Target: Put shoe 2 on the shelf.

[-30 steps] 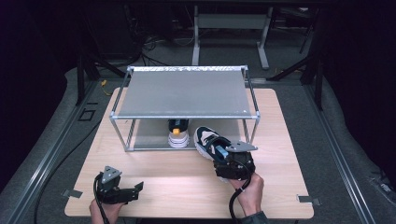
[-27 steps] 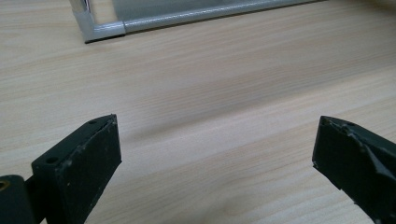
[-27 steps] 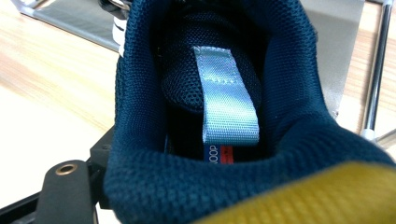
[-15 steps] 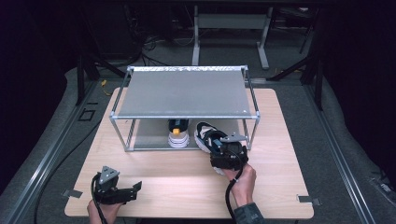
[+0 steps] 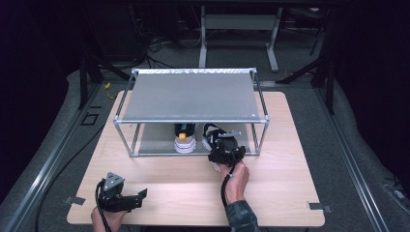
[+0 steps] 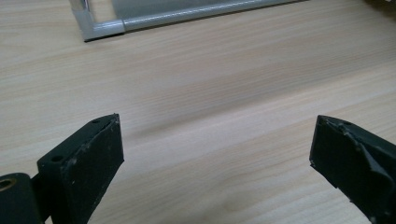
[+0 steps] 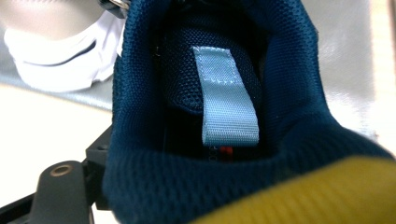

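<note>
front table (image 5: 193,183) free | rack (image 5: 193,121) blocks rear | shoes (image 5: 185,143) under shelf

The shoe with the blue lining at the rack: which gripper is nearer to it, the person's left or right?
Right. The right gripper is at the shoe's heel, by the rack. The left gripper sits far off over the table's near edge, jaws open.

A light wooden table (image 5: 285,193) stands in a dark room. Around it the floor (image 5: 358,145) is covered with grey carpet, and metal rails (image 5: 43,169) run along both sides of the table. Behind the table there is a grey metal stand (image 5: 237,24) with two legs, and black cables (image 5: 159,46) lie on the floor near it. The far background is almost black.
</note>
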Action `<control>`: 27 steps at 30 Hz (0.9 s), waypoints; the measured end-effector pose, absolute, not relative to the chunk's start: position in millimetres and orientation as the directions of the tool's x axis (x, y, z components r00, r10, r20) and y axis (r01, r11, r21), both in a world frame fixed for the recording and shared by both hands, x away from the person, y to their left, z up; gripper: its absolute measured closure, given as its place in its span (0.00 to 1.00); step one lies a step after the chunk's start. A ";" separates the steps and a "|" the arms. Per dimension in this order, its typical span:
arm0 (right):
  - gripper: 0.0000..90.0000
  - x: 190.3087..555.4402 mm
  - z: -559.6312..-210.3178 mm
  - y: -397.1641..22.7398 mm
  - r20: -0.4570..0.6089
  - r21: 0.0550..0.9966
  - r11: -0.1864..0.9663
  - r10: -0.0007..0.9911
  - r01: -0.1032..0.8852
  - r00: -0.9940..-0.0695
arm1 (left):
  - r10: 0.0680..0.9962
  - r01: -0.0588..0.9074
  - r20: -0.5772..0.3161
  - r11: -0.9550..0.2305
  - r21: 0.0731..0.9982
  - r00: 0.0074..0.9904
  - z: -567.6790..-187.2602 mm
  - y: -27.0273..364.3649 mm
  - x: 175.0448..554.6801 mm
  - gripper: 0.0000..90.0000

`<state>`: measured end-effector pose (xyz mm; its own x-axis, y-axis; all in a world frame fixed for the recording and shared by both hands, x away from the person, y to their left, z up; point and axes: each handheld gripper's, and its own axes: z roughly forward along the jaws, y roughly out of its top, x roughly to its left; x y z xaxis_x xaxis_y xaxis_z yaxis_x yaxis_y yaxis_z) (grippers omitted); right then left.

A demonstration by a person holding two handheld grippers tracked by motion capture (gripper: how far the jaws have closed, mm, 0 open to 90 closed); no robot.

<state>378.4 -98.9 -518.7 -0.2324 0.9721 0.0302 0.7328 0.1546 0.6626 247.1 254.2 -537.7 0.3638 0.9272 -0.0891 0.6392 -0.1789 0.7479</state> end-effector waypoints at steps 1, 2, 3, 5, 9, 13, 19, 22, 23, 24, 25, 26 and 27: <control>0.23 380.9 -520.3 -98.3 0.041 0.666 0.142 0.973 0.732 -0.226 | 0.929 0.639 -0.091 -0.174 0.749 0.360 -536.4 255.9 248.4 0.03; 0.22 382.4 -520.9 -97.7 0.043 0.664 0.143 0.972 0.734 -0.229 | 0.929 0.642 -0.091 -0.174 0.747 0.358 -535.2 257.0 249.6 0.03; 0.21 382.9 -520.8 -96.8 0.050 0.664 0.136 0.973 0.735 -0.226 | 0.929 0.639 -0.089 -0.176 0.749 0.360 -534.1 257.5 250.1 0.03; 0.18 381.6 -521.2 -98.8 0.050 0.673 0.132 0.974 0.728 -0.223 | 0.928 0.635 -0.079 -0.186 0.749 0.365 -532.7 257.2 249.6 0.03; 0.16 372.9 -517.0 -107.4 0.096 0.676 0.137 0.958 0.724 -0.271 | 0.927 0.637 -0.084 -0.183 0.748 0.365 -535.1 255.2 248.1 0.03; 0.25 356.6 -508.6 -120.2 0.136 0.687 0.146 0.937 0.712 -0.323 | 0.925 0.637 -0.091 -0.180 0.749 0.369 -537.7 252.8 246.5 0.03; 0.42 338.7 -504.3 -131.5 0.138 0.702 0.161 0.925 0.693 -0.355 | 0.922 0.640 -0.085 -0.195 0.743 0.379 -538.5 250.5 246.7 0.03; 0.44 337.6 -505.5 -133.9 0.160 0.708 0.150 0.917 0.690 -0.364 | 0.923 0.637 -0.082 -0.194 0.746 0.377 -537.0 251.4 246.1 0.03; 0.45 337.5 -505.3 -133.8 0.166 0.711 0.153 0.912 0.686 -0.375 | 0.924 0.634 -0.079 -0.193 0.749 0.374 -537.0 251.7 245.8 0.03; 0.47 337.2 -505.0 -132.9 0.169 0.715 0.151 0.910 0.683 -0.379 | 0.924 0.635 -0.080 -0.192 0.748 0.375 -536.9 252.1 245.7 0.03; 0.49 337.2 -504.7 -132.2 0.167 0.718 0.154 0.909 0.679 -0.383 | 0.924 0.635 -0.080 -0.193 0.748 0.375 -536.8 252.6 245.6 0.03; 0.49 337.0 -504.1 -130.7 0.169 0.722 0.151 0.908 0.676 -0.384 | 0.924 0.634 -0.076 -0.195 0.748 0.374 -536.6 252.9 245.2 0.03; 0.50 337.0 -503.7 -128.3 0.157 0.725 0.150 0.914 0.672 -0.373 | 0.924 0.634 -0.075 -0.197 0.748 0.376 -536.3 253.2 244.9 0.03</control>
<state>337.0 -128.3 -503.7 -0.3732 0.9144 0.1565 0.6719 0.1501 0.7252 244.9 253.2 -536.3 0.3757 0.9237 -0.0754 0.6339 -0.1968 0.7479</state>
